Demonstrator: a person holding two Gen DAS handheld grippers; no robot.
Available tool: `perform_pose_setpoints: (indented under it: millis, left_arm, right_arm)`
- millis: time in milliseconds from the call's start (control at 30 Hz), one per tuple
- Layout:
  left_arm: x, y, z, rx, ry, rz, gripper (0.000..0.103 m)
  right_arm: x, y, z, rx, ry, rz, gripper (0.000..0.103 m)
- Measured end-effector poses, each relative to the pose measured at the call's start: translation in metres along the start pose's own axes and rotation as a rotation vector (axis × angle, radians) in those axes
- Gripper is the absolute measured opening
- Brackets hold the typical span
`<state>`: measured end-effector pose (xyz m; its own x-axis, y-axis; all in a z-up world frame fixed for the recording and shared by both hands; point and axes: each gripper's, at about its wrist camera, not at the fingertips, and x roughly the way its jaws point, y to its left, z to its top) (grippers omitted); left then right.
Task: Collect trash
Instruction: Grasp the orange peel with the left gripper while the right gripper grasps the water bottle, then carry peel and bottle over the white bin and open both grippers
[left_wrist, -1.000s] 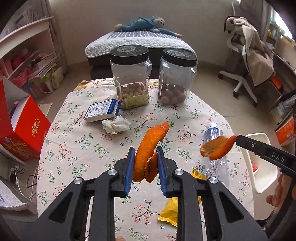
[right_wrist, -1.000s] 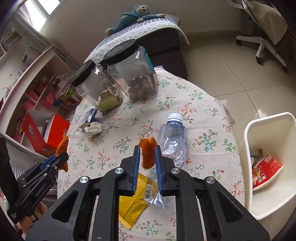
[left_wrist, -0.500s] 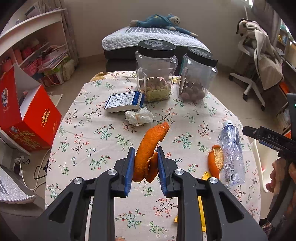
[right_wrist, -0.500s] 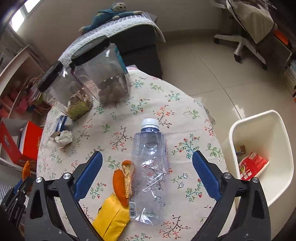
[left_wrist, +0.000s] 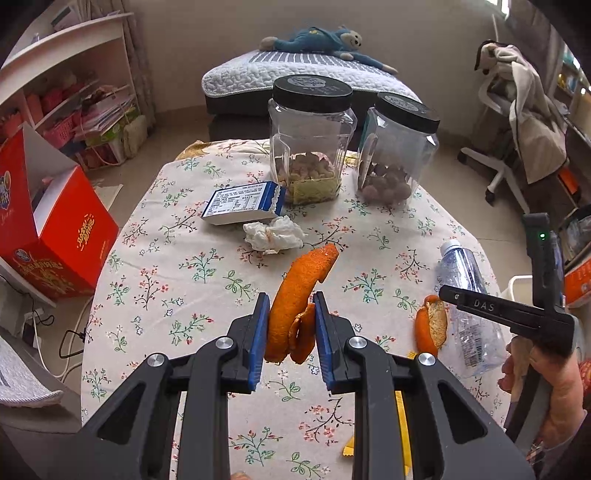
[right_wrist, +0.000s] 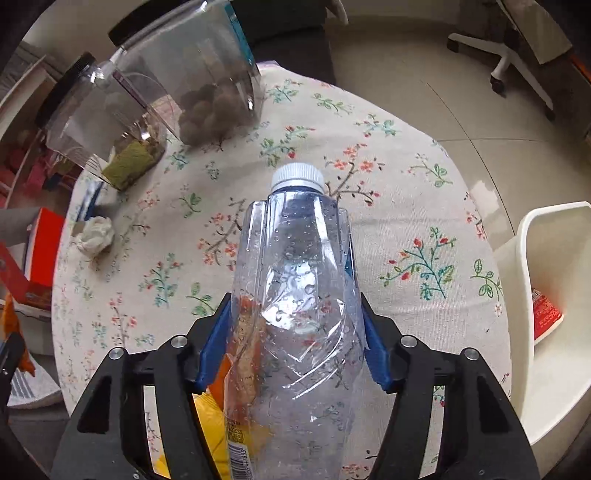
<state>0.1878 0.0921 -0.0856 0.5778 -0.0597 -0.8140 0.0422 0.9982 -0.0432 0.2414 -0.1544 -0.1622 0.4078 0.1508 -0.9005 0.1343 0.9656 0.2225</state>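
Left view: the left tool (left_wrist: 289, 332) is still clamped tight on its peel (left_wrist: 295, 306) above the tabletop (left_wrist: 177, 236), while the second peel (left_wrist: 430, 326), dropped a moment ago, lies by the bottle (left_wrist: 469, 306). Right view: the right tool (right_wrist: 291, 341) has just been closing around the bottle (right_wrist: 295, 295), pads at its sides, so that probably heads for the bin (right_wrist: 554, 295) next.

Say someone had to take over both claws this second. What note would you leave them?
Left claw: shut on a curl of orange peel, held above the table.
Right claw: has just been closing round the water bottle lying on the table; pads look to be against its sides.
Done: red packet in the white bin.
Left: bin both, then the second peel, yellow wrapper and tissue.
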Motion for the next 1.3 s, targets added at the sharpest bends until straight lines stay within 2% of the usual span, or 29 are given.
perform_pose_setpoints:
  millis: [133,267,400,733,1033,1300]
  left_arm:
    - [-0.010,0.002,0.005,-0.030,-0.048,0.012,0.024]
    - [-0.027,-0.001,0.009,-0.033,-0.127,0.043,0.024]
    - [-0.043,-0.006,0.011,-0.029,-0.197,0.077,0.024]
    - [-0.066,-0.015,0.013,-0.054,-0.298,0.107,0.024]
    - [-0.091,-0.041,0.012,-0.026,-0.416,0.138,0.024]
    - [-0.098,-0.062,0.015,-0.022,-0.442,0.118,0.024]
  right_arm:
    - [-0.036,0.019,0.005,-0.040,-0.100,0.071,0.059]
    - [-0.073,0.037,0.004,-0.101,-0.210,0.097,0.060]
    - [-0.096,0.048,-0.002,-0.163,-0.299,0.093,0.060]
    - [-0.153,0.060,-0.019,-0.276,-0.530,0.061,0.060]
    - [-0.173,0.054,-0.025,-0.265,-0.621,0.034,0.060]
    - [-0.187,0.043,-0.029,-0.265,-0.680,-0.001,0.060]
